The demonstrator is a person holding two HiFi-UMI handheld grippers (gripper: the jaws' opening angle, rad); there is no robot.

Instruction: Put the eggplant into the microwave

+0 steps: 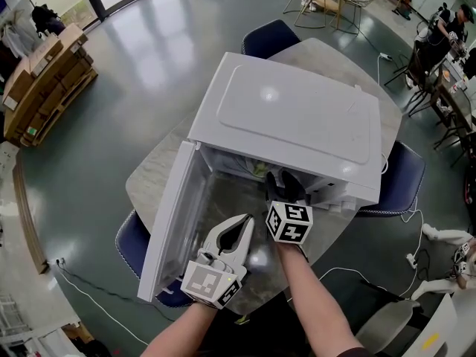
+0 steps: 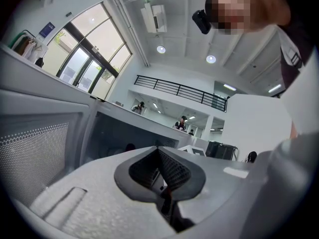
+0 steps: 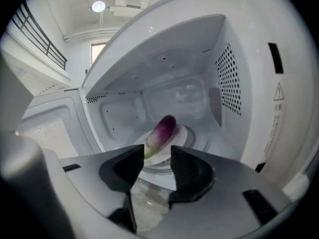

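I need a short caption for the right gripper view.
Open hand-held gripper before the eggplant on the plate inside the microwave.

Microwave [image 1: 297, 114] was white, its inner wall pierced with dark dots. Eggplant [image 3: 162, 130] ran purple to pale green. Marker cubes [image 1: 288, 222] bore black-and-white squares. Table [image 1: 152, 181] was mottled beige, chairs [image 1: 271, 36] navy, floor [image 1: 149, 50] glossy grey.

Round stone-look table [image 1: 152, 181] standing on glossy grey floor [image 1: 149, 58] w/ blue chairs [image 1: 269, 37] sitting round it. Cardboard boxes [image 1: 44, 80] lying stacked far left. Person [image 1: 446, 24] sitting at desk top right. Balcony railing [image 2: 182, 90] running across upstairs.
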